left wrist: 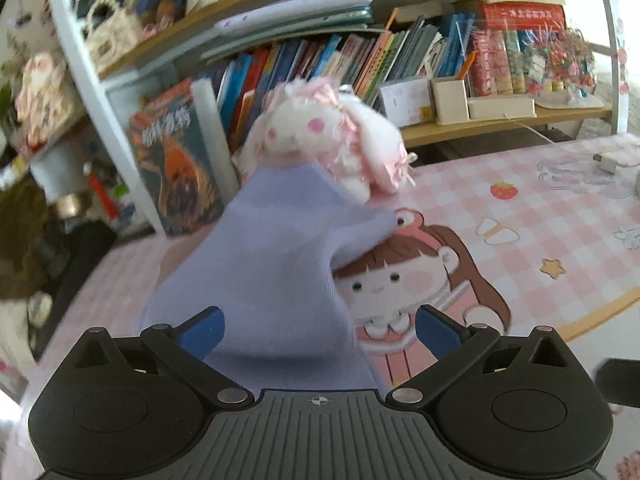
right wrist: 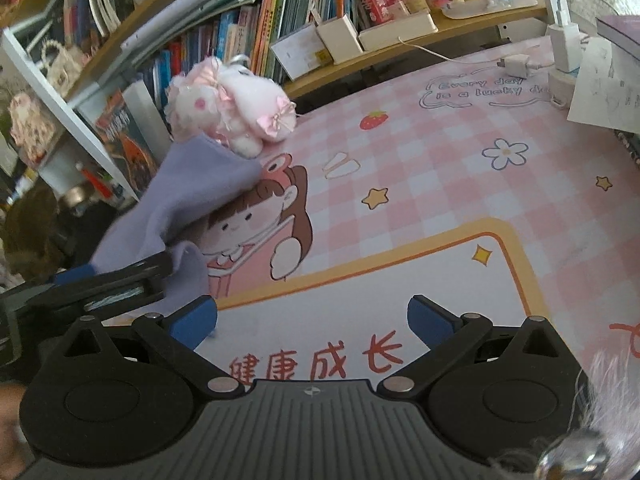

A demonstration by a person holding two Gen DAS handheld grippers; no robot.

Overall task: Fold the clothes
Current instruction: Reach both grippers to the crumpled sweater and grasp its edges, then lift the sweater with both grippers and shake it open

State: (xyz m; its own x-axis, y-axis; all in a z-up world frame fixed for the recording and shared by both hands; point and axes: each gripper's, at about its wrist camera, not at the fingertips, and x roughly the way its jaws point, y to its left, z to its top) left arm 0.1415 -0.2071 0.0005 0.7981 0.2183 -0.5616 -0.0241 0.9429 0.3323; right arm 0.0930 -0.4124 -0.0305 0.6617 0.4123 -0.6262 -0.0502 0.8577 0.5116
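Observation:
A lavender garment rises in a blurred, rumpled heap from the pink checked desk mat. Its near part lies between the blue pads of my left gripper, which stands wide open. The far end of the cloth reaches a white and pink plush bunny. In the right wrist view the garment drapes over the left gripper at the left edge. My right gripper is open above the mat with nothing between its fingers, to the right of the cloth.
A bookshelf full of books lines the back of the desk, with the plush bunny in front of it. A white charger and papers sit at the far right. Something furry shows at the bottom right.

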